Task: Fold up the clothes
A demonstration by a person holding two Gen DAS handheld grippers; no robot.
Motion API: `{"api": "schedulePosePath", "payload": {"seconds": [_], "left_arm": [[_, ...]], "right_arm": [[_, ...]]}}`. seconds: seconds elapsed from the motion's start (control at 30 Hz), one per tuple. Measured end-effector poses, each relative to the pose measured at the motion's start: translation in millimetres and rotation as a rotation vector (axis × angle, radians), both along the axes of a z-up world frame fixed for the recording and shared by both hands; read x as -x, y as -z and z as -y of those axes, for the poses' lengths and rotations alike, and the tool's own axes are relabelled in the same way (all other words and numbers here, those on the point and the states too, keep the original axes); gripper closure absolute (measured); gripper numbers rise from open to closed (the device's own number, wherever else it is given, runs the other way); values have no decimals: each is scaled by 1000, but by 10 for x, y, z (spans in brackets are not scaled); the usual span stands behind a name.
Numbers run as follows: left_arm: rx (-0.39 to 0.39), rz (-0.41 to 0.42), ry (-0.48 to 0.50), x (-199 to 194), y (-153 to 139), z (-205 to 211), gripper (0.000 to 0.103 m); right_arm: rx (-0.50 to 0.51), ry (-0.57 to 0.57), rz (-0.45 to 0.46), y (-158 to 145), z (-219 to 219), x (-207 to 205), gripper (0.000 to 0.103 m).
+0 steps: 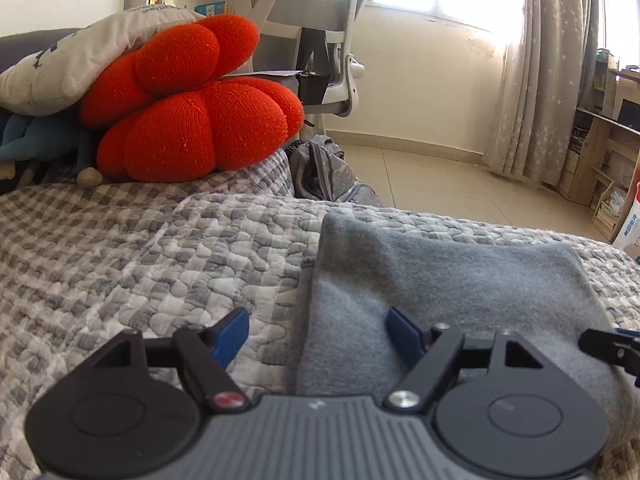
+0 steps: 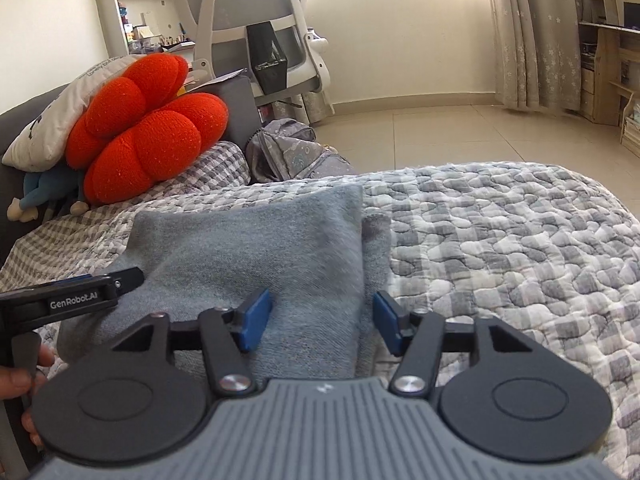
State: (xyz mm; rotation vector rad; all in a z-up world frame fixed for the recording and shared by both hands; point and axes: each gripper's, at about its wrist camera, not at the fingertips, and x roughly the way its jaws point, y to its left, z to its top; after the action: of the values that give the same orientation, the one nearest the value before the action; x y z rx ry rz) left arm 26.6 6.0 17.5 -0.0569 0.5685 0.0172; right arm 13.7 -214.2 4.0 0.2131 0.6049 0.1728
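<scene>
A folded grey fleece garment lies on the grey checked quilt. My left gripper is open over the garment's left edge, one blue pad above the quilt and the other above the fleece. In the right wrist view the same garment sits folded in front of me. My right gripper is open over its right edge, nothing between the pads. The left gripper shows from the side at the garment's left, held by a hand. The right gripper's tip shows at the left wrist view's right edge.
A red knitted cushion and a white pillow rest at the back left of the bed. A grey backpack lies on the floor past the bed edge, with an office chair behind it. Wooden shelves stand at the right.
</scene>
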Motion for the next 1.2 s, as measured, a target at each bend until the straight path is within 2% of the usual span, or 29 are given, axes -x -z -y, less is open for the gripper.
{"api": "schedulePosePath", "payload": {"seconds": [0.2,0.27,0.33,0.43,0.5,0.57,0.63,0.73,0.77,0.83,0.87,0.93,0.97,1.0,1.07,1.2], "left_arm": [[178,-52,-55,141,-174,-449,23],[260,-86,-60,165,-183,-600,19],[302,-107,-48,160,-141,-610,19],[348,-128,-25,149,-67,-578,14],[378,-143,-9,143,-18,-557,14],[408,-157,6,136,31,-536,14],[401,-154,10,111,43,-487,14],[399,-152,37,60,47,-380,14],[398,-149,39,47,49,-358,14],[397,-144,32,24,53,-333,16],[401,-142,31,5,56,-333,20],[412,-145,41,-41,63,-337,43],[427,-153,58,-55,64,-342,60],[434,-160,66,-69,49,-342,69],[429,-168,67,-105,-3,-328,80],[419,-172,68,-160,-151,-330,84]], "right_arm": [[-128,32,-26,-93,308,138,32],[-285,11,-63,-44,488,126,32],[-424,4,-94,23,623,114,32],[-466,0,-96,27,639,129,31],[-477,-18,-101,23,597,131,31],[-443,-45,-95,0,487,125,31],[-400,-57,-82,-15,386,116,31],[-394,-51,-71,3,334,74,31],[-385,-45,-67,12,324,63,33],[-337,-38,-64,6,286,66,47],[-333,-33,-62,14,287,68,50],[-360,-26,-68,53,315,48,65],[-372,-20,-70,64,319,37,67],[-374,-18,-68,57,312,29,75],[-341,-15,-52,-1,268,32,78],[-257,-14,-7,-166,170,71,81]]}}
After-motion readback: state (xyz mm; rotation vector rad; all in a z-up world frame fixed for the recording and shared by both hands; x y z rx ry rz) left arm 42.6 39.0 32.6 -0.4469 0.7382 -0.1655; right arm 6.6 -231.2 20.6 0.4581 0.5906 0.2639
